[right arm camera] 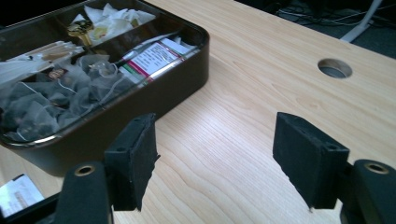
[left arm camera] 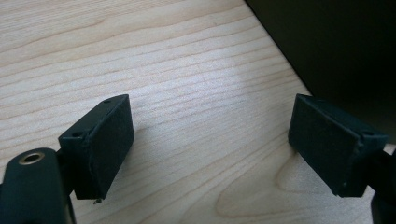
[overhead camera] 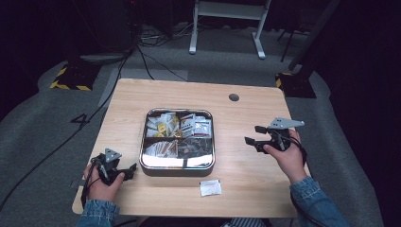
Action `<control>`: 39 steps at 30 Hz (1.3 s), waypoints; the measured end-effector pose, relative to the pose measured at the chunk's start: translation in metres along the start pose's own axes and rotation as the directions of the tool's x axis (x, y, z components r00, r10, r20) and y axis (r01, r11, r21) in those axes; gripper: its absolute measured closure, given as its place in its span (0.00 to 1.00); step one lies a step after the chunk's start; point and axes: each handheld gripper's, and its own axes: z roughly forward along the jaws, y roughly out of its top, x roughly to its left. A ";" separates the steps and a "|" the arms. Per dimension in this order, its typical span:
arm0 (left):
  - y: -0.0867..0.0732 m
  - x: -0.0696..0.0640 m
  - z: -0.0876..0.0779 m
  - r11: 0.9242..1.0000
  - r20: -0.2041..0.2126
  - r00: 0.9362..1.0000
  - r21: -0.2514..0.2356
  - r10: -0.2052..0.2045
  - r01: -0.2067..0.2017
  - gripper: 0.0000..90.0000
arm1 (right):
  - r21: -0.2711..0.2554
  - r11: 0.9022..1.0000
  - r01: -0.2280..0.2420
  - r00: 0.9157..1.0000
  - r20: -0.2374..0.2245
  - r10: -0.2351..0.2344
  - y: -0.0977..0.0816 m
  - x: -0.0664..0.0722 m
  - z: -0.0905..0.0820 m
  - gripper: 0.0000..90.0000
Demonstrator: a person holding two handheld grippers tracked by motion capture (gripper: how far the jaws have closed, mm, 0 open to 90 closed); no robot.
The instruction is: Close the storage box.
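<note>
The tabletop (overhead camera: 246,123) carries it all, pale wood with a cable hole (overhead camera: 233,97) far side. Dead centre sits the metal tin (overhead camera: 213,142), divided into compartments so tea bags and sachets stay sorted. One loose white sachet (overhead camera: 210,187) lies just in front of it, near the person's edge, likely the next pick. The right claw (overhead camera: 253,134) hovers beside the tin's right wall, jaws apart and empty. The left claw (overhead camera: 131,168) rests low at the tin's left corner, jaws wide, nothing between them. Nothing blocks the sachet.
</note>
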 end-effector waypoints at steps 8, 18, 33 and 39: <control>0.000 0.000 0.000 1.000 0.002 1.000 0.000 0.001 -0.001 0.16 | -0.004 0.994 -0.111 0.994 0.018 0.111 -0.042 -0.019 0.015 0.35; 0.001 0.000 0.001 1.000 0.000 1.000 -0.002 -0.001 0.001 0.16 | 0.078 0.988 -0.132 0.990 0.058 0.127 -0.068 -0.031 0.026 0.34; 0.001 0.001 0.001 1.000 0.005 1.000 0.000 0.005 -0.005 0.16 | 0.173 0.984 -0.053 0.997 0.072 0.041 -0.090 -0.033 0.035 0.18; 0.002 0.001 0.001 1.000 0.003 1.000 0.000 0.006 -0.006 0.16 | 0.168 0.985 -0.032 0.997 0.074 0.020 -0.092 -0.033 0.039 0.15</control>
